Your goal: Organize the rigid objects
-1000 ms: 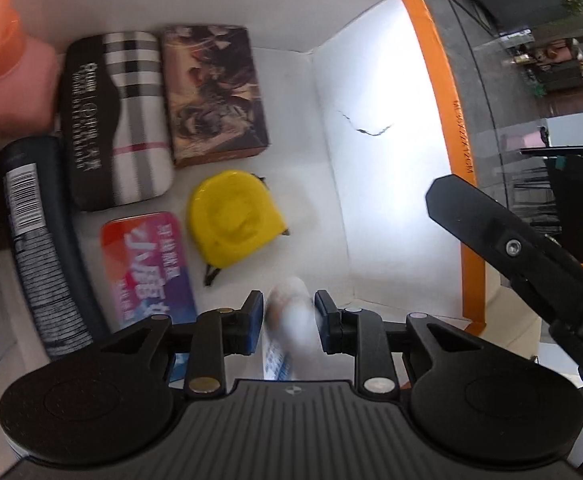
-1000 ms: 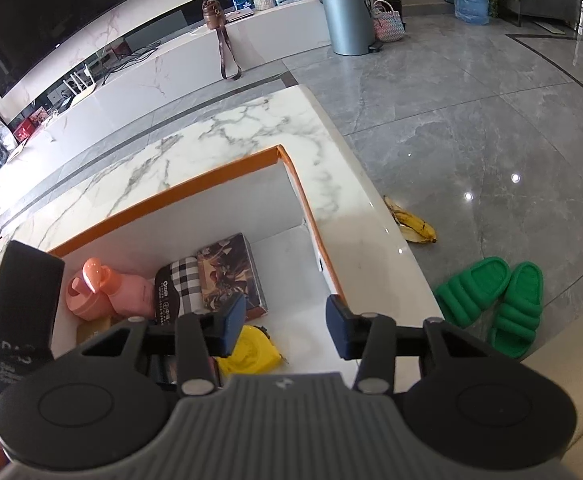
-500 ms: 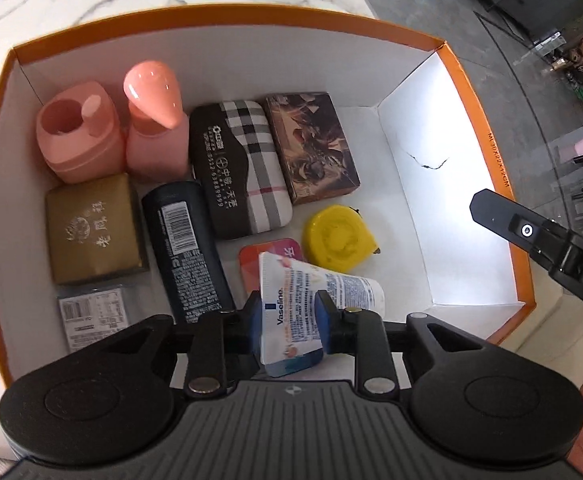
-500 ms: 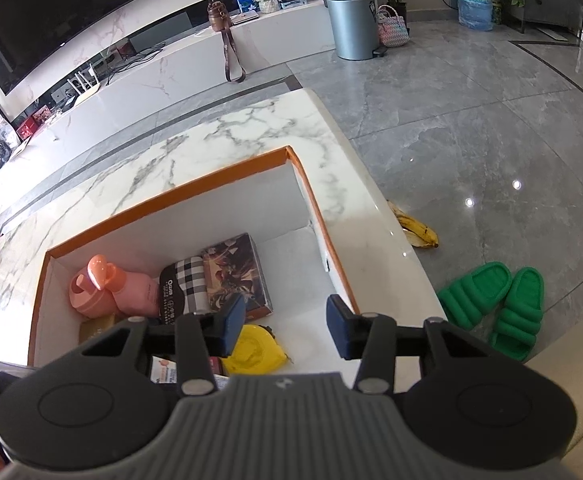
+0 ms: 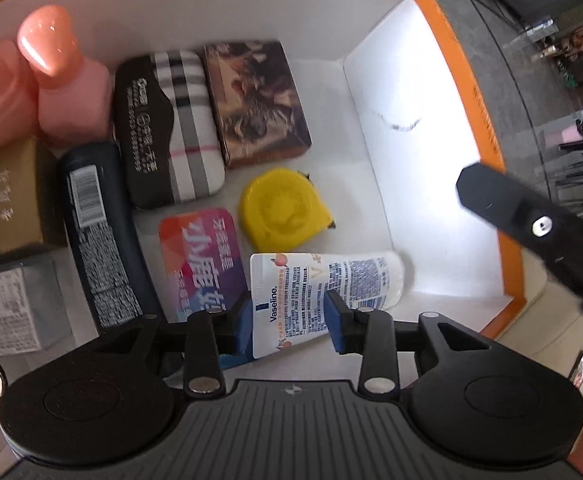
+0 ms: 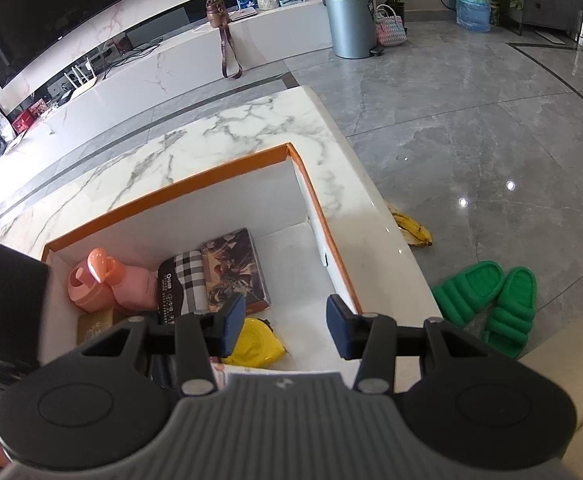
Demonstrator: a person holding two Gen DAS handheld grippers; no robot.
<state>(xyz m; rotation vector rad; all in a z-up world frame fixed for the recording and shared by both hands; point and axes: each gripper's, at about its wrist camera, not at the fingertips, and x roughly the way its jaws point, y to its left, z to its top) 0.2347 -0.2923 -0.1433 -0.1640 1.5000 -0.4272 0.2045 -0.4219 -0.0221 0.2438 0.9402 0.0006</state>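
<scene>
Left tool [image 5: 287,322] has just been spreading, its pads clear of the Vaseline tube [image 5: 323,292]; lifting crookedly could snag and drag it.

"Vaseline." on white tube [image 5: 323,292], tin's [image 5: 203,256] Chinese characters perhaps unreadable

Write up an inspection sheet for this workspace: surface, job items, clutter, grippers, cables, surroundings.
Surface: white marble table bearing an orange-rimmed box.
Job's things: in the box lie a lotion tube, yellow tape measure, colourful tin, plaid case, picture box, dark bottle, pink bottles.
Clutter: nothing seen on the table outside the box.
Grippers: left gripper has just opened, its pads around the tube without pressing; right gripper open, empty.
Cables: wires by the TV bench.
Surroundings: banana peel, green slippers, bin.
</scene>
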